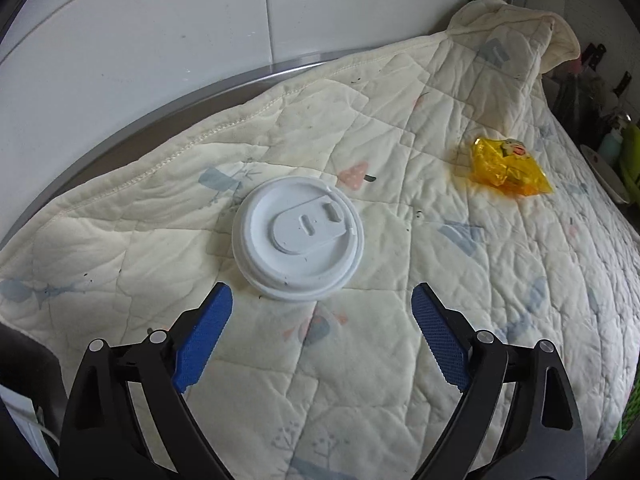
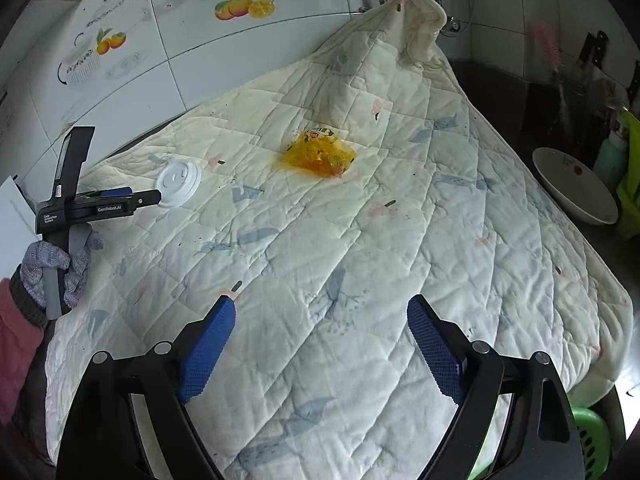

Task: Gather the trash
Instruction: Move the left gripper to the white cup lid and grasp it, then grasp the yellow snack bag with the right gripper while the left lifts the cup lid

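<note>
- Jaws of the left gripper point(image 1: 322, 294) stand wide apart, empty, white cup lid point(image 1: 298, 238) just beyond them at frame centre.
- Right gripper point(image 2: 321, 306) jaws likewise spread, empty.
- Yellow wrapper point(image 2: 320, 155) lies upper centre on the quilt point(image 2: 360, 260).

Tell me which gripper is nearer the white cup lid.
Left. The left gripper sits open just short of the white cup lid, fingers not touching it. The right gripper hangs open farther back over the quilt, aimed nearer the yellow wrapper.
</note>
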`<action>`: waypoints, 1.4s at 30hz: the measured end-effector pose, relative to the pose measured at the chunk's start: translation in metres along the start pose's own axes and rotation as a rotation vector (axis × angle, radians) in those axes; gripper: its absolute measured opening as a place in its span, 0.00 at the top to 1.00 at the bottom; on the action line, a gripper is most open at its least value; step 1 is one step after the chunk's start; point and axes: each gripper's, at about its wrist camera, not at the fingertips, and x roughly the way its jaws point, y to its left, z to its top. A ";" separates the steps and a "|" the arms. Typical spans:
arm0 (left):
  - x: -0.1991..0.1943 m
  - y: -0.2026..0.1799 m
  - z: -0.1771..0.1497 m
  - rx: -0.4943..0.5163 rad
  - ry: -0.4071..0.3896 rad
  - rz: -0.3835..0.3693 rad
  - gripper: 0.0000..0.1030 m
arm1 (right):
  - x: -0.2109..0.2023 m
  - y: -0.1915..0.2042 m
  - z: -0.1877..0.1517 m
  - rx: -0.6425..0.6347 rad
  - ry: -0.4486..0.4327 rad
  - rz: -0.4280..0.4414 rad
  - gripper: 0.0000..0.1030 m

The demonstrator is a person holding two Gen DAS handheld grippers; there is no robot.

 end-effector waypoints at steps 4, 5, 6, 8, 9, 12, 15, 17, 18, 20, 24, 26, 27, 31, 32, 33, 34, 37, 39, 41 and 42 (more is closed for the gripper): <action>0.019 0.009 0.007 -0.025 0.011 -0.020 0.11 | 0.020 0.002 0.017 -0.042 0.029 -0.005 0.18; 0.022 0.010 0.009 -0.027 0.010 -0.021 0.11 | 0.026 0.002 0.020 -0.050 0.033 -0.004 0.18; 0.024 0.010 0.010 -0.027 0.010 -0.021 0.11 | 0.031 0.003 0.024 -0.060 0.036 -0.005 0.18; 0.031 0.010 0.013 -0.019 0.013 -0.015 0.11 | 0.044 0.006 0.032 -0.081 0.048 -0.006 0.18; 0.034 0.010 0.014 -0.013 0.014 -0.006 0.10 | 0.050 0.007 0.036 -0.089 0.054 -0.004 0.18; 0.042 0.009 0.016 -0.010 0.019 0.002 0.10 | 0.067 0.010 0.047 -0.114 0.061 -0.004 0.18; 0.047 0.010 0.018 -0.019 0.023 -0.009 0.10 | 0.084 0.015 0.061 -0.136 0.063 0.001 0.18; 0.050 0.010 0.019 -0.019 0.020 -0.007 0.10 | 0.095 0.017 0.069 -0.148 0.068 0.004 0.18; 0.052 0.010 0.019 -0.018 0.021 -0.006 0.10 | 0.100 0.016 0.074 -0.145 0.072 0.013 0.18; 0.054 0.010 0.019 -0.015 0.019 -0.004 0.10 | 0.109 0.016 0.081 -0.142 0.069 0.014 0.18; 0.055 0.008 0.018 -0.009 0.013 0.006 0.13 | 0.125 0.014 0.096 -0.163 0.071 0.007 0.18; 0.052 0.008 0.016 -0.002 -0.001 0.003 0.18 | 0.134 0.012 0.102 -0.167 0.070 0.000 0.18; 0.052 0.005 0.016 0.002 -0.003 0.000 0.18 | 0.138 0.011 0.106 -0.171 0.070 -0.004 0.18; 0.045 -0.001 0.014 0.013 -0.016 -0.007 0.18 | 0.156 0.006 0.121 -0.173 0.077 -0.021 0.18; 0.043 -0.002 0.013 0.011 -0.017 -0.012 0.18 | 0.161 0.005 0.125 -0.172 0.081 -0.023 0.18; 0.041 -0.003 0.012 0.007 -0.019 -0.021 0.18 | 0.167 0.004 0.128 -0.171 0.085 -0.019 0.18; 0.039 -0.003 0.012 0.004 -0.023 -0.033 0.18 | 0.172 0.003 0.132 -0.172 0.091 -0.018 0.18; 0.030 -0.003 0.010 0.010 -0.035 -0.052 0.19 | 0.189 0.004 0.140 -0.198 0.110 -0.021 0.18; 0.026 -0.004 0.008 0.015 -0.041 -0.062 0.19 | 0.200 0.007 0.144 -0.229 0.120 -0.035 0.18; 0.023 -0.005 0.007 0.013 -0.044 -0.072 0.19 | 0.210 0.009 0.147 -0.248 0.133 -0.045 0.18; 0.022 -0.006 0.006 0.010 -0.046 -0.075 0.19 | 0.215 0.010 0.148 -0.253 0.139 -0.045 0.18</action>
